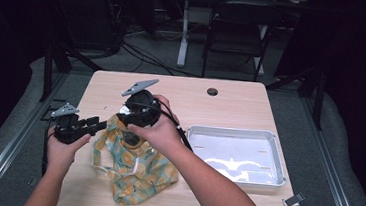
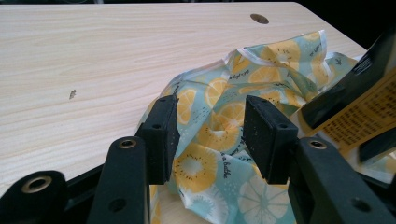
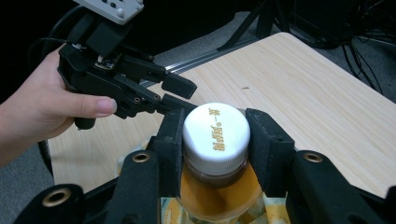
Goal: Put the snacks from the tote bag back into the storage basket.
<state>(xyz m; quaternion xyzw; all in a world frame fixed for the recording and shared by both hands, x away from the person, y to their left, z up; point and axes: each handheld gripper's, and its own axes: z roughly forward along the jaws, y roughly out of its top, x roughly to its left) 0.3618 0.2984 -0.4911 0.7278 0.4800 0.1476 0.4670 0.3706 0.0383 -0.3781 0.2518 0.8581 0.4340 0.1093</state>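
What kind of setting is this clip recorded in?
Probably a lab or recording workspace, not a home: a light wooden table ringed by dark curtains, loose black cables on the floor, and a black folding chair behind it.

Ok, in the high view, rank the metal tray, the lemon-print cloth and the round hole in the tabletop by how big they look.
1. metal tray and lemon-print cloth: they look about alike, too close to rank.
2. round hole: plainly the smallest.

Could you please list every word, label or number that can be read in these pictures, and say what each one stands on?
Bottle cap: gold printed characters, too small and stylised to read.
Yellow bottle label: dense dark print, too blurred to read.
Lemon-print cloth: small script beside the fruit slices, one word perhaps "bubble", the rest unreadable.
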